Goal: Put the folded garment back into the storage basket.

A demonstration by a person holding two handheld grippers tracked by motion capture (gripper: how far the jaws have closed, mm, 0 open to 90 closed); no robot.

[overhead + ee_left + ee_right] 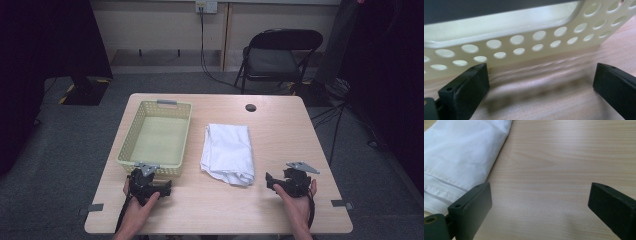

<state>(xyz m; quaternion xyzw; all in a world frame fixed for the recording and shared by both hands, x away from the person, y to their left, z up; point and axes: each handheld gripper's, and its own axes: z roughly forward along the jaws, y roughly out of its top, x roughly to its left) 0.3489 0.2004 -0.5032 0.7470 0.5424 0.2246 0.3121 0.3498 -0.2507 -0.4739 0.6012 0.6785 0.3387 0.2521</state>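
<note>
Folded white cloth (227,152) lies at the middle of the table (280,125), just right of the perforated yellow basket (131,135). My right gripper (540,206) rests near the cloth's right edge, jaws spread, empty. My left gripper (541,87) faces the basket's near wall, jaws likewise spread.

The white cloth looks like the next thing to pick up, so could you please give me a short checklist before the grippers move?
1. Left gripper open, holding nothing: ok.
2. Right gripper open, holding nothing: ok.
3. Cloth folded, lying flat beside the basket: ok.
4. Basket empty inside: ok.
5. Right gripper beside the cloth's near edge, not touching: ok.
6. Cloth's underside free of snags: cannot tell.
</note>
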